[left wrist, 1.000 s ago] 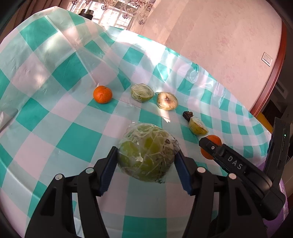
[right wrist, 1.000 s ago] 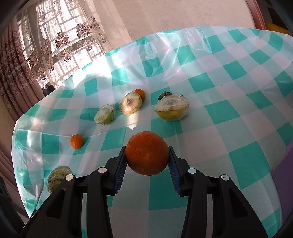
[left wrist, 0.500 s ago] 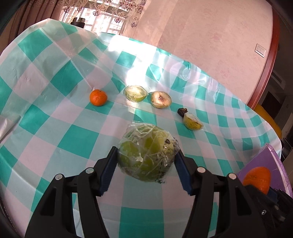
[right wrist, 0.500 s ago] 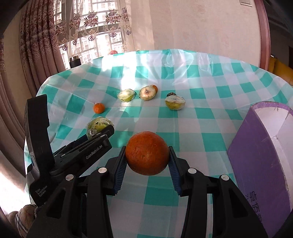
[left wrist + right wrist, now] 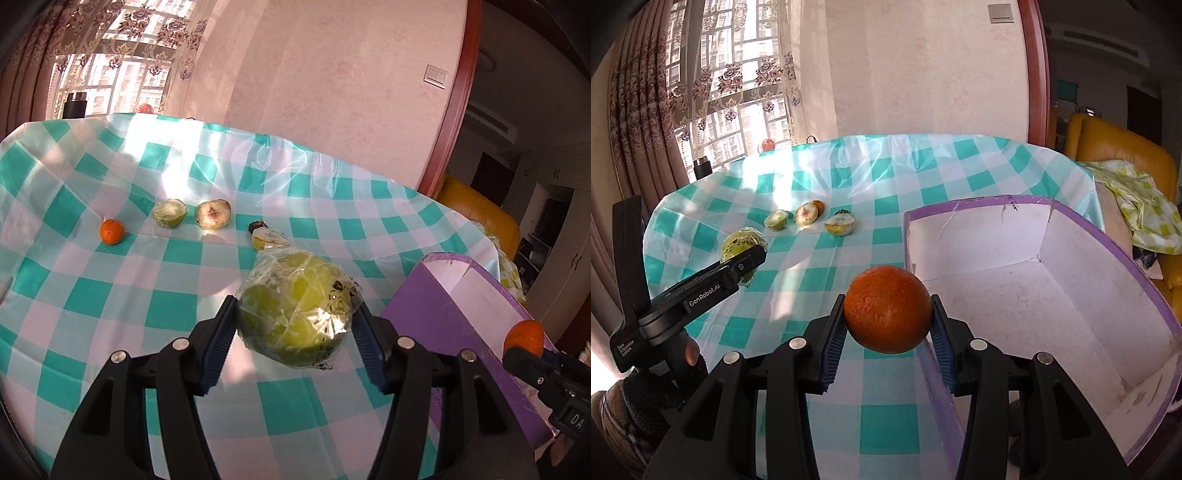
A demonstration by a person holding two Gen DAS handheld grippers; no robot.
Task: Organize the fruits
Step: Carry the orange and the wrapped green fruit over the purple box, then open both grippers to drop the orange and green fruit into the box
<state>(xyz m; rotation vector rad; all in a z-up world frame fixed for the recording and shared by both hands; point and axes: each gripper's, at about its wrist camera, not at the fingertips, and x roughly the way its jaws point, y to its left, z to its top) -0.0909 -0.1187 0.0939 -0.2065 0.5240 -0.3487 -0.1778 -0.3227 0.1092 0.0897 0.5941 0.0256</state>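
Right tool clamps the orange, left tool the wrapped pomelo, bound for the purple box at three o'clock.

Bright daylight through the window at far left, filtered by lace curtain. Blown-out glare on the glossy tablecloth near the window side; sheen streaks across its checks. Hot specular spot on the wrapped fruit. Soft shadows toward the viewer. Dim, murky room at right. Strong fisheye bending, dark vignette at corners. Sharp focus centrally, slight softness at edges.
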